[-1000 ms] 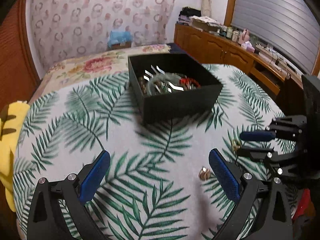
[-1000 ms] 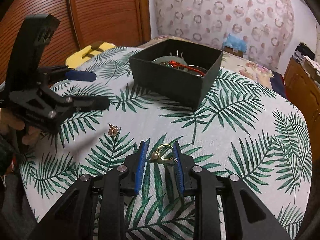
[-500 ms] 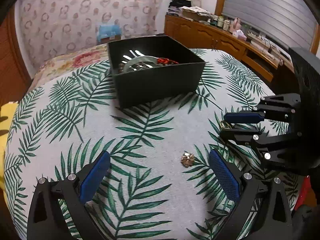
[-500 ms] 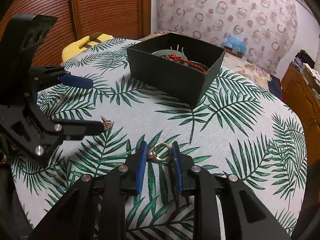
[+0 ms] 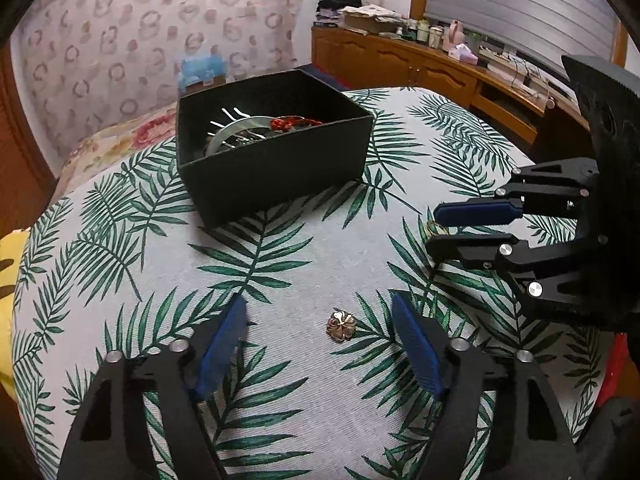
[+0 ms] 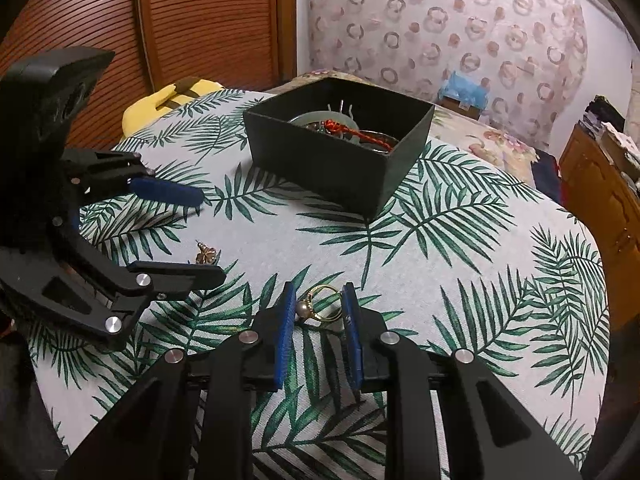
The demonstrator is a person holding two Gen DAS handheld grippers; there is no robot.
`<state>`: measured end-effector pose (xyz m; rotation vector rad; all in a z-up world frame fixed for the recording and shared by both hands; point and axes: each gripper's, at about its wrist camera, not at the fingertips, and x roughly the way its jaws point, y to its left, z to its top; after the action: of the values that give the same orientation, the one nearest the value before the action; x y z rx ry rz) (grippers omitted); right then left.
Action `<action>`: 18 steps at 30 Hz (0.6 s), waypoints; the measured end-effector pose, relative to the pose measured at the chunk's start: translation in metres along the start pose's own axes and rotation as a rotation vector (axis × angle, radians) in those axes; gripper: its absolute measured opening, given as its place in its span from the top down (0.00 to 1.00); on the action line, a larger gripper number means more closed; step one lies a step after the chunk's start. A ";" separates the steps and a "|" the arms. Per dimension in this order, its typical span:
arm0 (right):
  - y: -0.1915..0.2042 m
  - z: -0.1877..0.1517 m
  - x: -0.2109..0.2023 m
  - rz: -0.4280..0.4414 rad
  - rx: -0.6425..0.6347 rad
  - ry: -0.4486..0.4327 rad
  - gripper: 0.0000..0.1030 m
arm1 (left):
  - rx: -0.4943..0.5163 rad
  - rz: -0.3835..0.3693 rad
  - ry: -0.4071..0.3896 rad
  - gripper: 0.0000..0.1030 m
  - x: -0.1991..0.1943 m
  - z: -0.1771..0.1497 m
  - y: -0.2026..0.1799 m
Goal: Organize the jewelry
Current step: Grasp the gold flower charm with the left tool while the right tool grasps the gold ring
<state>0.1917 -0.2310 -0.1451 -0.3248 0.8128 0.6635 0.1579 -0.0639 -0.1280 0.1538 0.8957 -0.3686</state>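
Left wrist view: the left gripper (image 5: 318, 320) has just been closing its jaws, not yet touching the flower-shaped earring (image 5: 341, 326) on the counter (image 5: 304, 264) at lower centre. Right wrist view: the right gripper (image 6: 318, 306) grips the gold pearl ring (image 6: 320, 309); the black box (image 6: 340, 148) sits upper centre.

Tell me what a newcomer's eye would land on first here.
The black box of jewelry at the far side of the palm-leaf tablecloth stands out first. Nearer, a small flower-shaped earring lies between the open fingers of the left gripper, which have just been closing. The right gripper brackets a gold pearl ring.
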 end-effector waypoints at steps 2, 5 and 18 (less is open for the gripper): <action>-0.002 0.000 0.000 -0.001 0.004 0.000 0.75 | 0.005 -0.003 0.003 0.43 0.000 0.000 -0.001; -0.004 0.000 0.000 0.000 0.006 0.002 0.75 | 0.013 -0.006 0.006 0.49 0.001 -0.002 -0.002; -0.004 0.003 0.000 0.001 0.005 -0.004 0.75 | 0.014 -0.065 -0.009 0.87 -0.004 -0.004 0.001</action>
<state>0.1962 -0.2328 -0.1435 -0.3185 0.8106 0.6627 0.1529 -0.0608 -0.1279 0.1364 0.8903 -0.4355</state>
